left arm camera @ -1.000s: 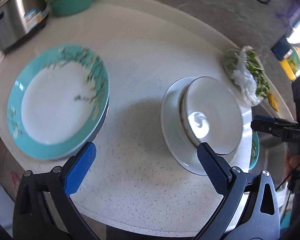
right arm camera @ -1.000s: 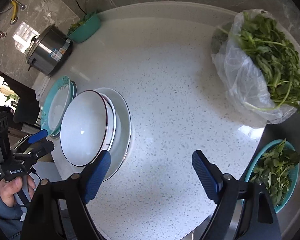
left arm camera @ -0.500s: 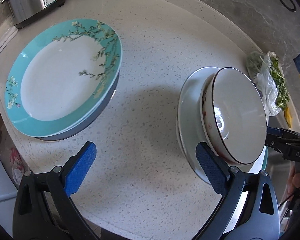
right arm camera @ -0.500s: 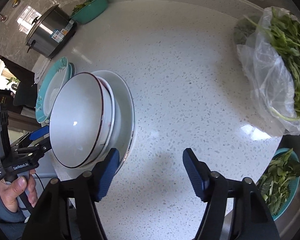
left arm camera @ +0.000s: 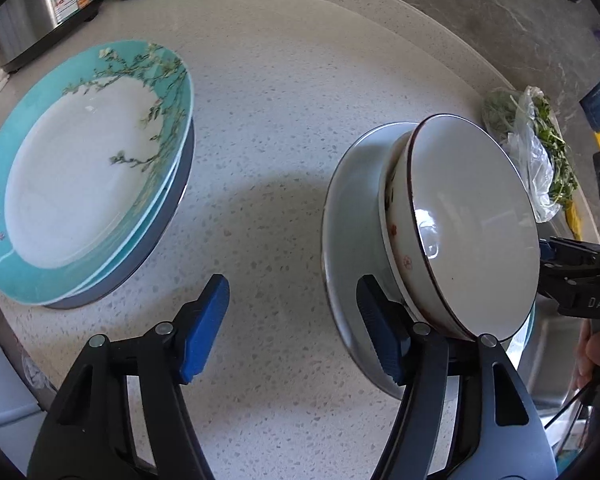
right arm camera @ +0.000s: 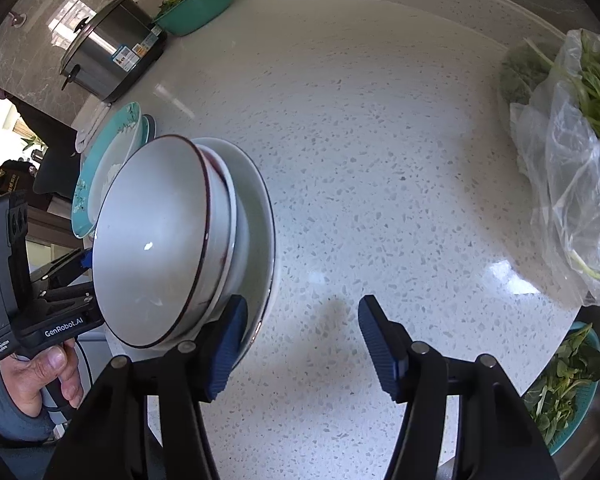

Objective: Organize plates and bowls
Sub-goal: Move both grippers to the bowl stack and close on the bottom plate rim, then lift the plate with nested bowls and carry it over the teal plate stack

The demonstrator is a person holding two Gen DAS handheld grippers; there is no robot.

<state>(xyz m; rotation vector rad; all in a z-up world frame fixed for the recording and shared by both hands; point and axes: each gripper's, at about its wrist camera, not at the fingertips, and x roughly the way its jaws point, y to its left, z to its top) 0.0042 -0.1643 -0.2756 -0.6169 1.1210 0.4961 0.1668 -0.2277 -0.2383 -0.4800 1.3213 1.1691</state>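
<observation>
Left wrist view: my left hand-held gripper [left arm camera: 292, 328] is spread above the speckled white desk [left arm camera: 280, 128], its right pad beside the white plate [left arm camera: 336, 240] carrying stacked bowls [left arm camera: 472, 228]. Left sit the teal plates [left arm camera: 80, 168]. My right hand-held gripper [right arm camera: 300, 344] is spread too. Farther off I see a steel cooker [right arm camera: 108, 52], bagged greens [right arm camera: 572, 160], and a marble wall [left arm camera: 480, 12].

A steel cooker [right arm camera: 108, 54], teal basin [right arm camera: 194, 8] and bagged greens [right arm camera: 576, 168] sit on the speckled counter [right arm camera: 380, 152]
</observation>
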